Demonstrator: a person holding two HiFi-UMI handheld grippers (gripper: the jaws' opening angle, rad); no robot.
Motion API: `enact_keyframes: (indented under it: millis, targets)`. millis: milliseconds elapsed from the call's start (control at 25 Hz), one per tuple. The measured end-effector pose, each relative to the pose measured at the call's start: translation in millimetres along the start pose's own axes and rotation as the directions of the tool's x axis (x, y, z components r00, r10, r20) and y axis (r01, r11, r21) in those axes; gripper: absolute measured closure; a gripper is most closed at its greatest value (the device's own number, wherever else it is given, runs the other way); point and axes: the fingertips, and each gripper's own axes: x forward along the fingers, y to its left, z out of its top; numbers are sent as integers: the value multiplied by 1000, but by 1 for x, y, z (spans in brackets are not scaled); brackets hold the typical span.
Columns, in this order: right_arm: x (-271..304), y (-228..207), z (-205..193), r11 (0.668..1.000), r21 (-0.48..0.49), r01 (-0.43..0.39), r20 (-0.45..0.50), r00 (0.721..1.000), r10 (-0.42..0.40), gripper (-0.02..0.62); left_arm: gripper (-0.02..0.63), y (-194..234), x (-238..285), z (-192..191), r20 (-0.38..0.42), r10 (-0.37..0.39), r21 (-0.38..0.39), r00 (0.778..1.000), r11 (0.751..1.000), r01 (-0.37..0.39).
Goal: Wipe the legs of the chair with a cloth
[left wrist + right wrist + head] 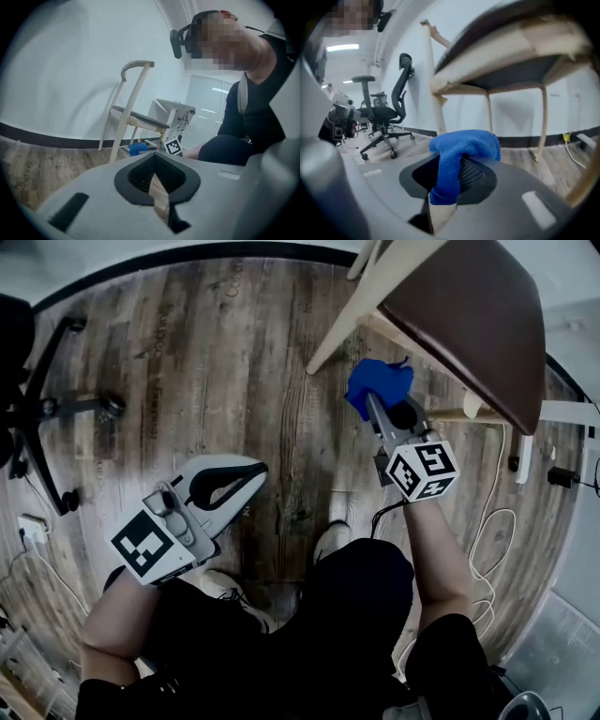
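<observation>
Cloth (378, 388), one blue piece, was pinched in the clenched jaws of the right gripper (377, 409). In the right gripper view the cloth (461, 150) bunched over the tips and hung down between the dark pads (473, 174). It sat under the seat's front edge of the single wooden chair (469, 315), just beside the pale front leg (342, 329) that slanted toward the floor (216, 362), though I could not tell whether cloth and leg touched. From the right gripper's own view, three slim legs (490, 115) showed plainly beneath the seat, with bare boards between them.

The left gripper (246, 474) was held low, well apart from the chair, its jaws closed on nothing; in its view only floor showed through the gap behind the pads (140, 174).

The chair stood at the floor's far right corner, near the dark skirting along the wall. One black office chair (37, 409) stood at the floor's left edge, and white cables (492, 531) trailed along the right edge. The wide middle of the floor lay between the two chairs.
</observation>
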Motion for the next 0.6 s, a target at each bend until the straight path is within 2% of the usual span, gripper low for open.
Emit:
enact_keyframes:
  millis: [120,280,440,520,600]
  targets:
    - [5,31,59,995,-49,-81,88,992,85,497,598,-1,-6,9,31,10,11,999,1000,-11]
    - [2,57,107,988,2,-153,156,976,151,496,598,0,-17,13,42,30,14,999,999,-31]
    - [0,60,125,983,76,-167,183,972,151,495,598,-4,-22,18,56,30,25,998,999,-32]
    - [5,59,127,987,61,-152,183,973,138,496,598,-4,-24,19,58,31,27,998,999,-33]
    - [13,61,125,991,2,-131,171,977,129,497,598,-3,-27,18,57,36,25,998,999,-38]
